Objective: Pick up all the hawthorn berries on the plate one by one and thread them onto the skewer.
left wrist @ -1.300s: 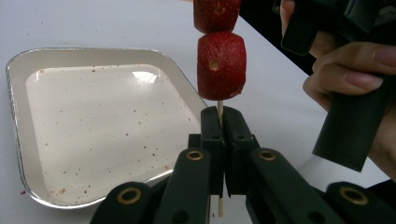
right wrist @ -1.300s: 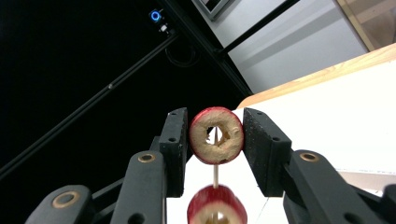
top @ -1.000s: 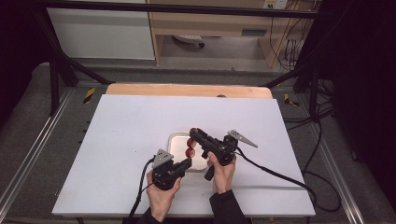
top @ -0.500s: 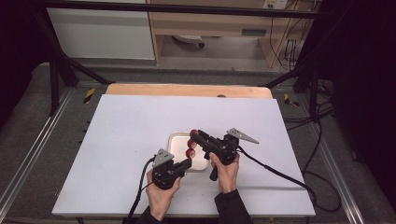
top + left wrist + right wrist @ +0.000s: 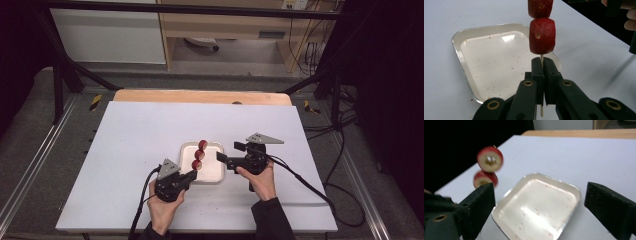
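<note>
skewer (image 5: 541,60): pinched between left gripper (image 5: 543,65) jaws, strawberry pieces (image 5: 541,35) above, over tray (image 5: 464,58)
right gripper (image 5: 537,202): jaws just opening, wide, nothing between

Bright overhead light on the white table (image 5: 150,140), dark surroundings, slight motion blur.

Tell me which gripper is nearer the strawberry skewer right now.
Left. The left gripper is shut on the strawberry skewer, clamping its stick. The right gripper stands open beside the tray, apart from the skewer.
</note>
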Demonstrator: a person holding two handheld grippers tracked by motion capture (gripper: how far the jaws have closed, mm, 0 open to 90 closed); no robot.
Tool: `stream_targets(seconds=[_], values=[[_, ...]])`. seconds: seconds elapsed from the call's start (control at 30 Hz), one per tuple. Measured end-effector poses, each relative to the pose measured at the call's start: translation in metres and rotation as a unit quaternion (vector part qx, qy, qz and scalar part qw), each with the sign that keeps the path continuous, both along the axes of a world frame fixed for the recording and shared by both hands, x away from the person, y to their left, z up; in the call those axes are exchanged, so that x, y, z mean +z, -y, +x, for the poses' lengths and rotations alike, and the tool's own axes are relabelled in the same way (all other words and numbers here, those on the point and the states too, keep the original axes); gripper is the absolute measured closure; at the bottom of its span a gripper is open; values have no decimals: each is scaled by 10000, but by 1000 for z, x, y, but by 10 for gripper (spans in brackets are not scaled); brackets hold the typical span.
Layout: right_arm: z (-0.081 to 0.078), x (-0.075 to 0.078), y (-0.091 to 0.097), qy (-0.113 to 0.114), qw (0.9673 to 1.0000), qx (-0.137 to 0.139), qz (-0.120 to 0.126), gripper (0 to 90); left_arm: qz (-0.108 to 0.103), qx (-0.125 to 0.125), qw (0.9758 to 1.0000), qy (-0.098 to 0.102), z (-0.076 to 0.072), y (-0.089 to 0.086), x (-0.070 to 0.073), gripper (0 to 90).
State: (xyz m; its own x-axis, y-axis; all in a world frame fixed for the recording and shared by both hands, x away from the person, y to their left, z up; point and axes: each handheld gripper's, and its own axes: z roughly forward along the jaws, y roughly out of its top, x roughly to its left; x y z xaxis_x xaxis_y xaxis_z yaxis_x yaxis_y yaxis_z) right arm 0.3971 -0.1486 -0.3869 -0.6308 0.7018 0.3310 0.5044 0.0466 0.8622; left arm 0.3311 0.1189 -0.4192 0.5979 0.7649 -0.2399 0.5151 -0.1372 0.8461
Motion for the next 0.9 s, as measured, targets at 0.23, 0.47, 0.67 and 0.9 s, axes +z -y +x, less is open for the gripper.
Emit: stream_targets(seconds=[0.23,0.47,0.67,0.9], values=[[1,-11,22,-65,9962,233,-836,47,156,-138,9998,1,2,-11,3,881],[-3,-23,41,-165,9921,283,-1209,23,413,-323,9986,5,6,-18,10,881],[-10,-33,61,-171,9890,232,-1447,21,528,-460,9975,-22,10,-22,17,880],[-19,-40,78,-224,9889,143,-1460,23,634,-552,9965,12,17,-27,28,880]])
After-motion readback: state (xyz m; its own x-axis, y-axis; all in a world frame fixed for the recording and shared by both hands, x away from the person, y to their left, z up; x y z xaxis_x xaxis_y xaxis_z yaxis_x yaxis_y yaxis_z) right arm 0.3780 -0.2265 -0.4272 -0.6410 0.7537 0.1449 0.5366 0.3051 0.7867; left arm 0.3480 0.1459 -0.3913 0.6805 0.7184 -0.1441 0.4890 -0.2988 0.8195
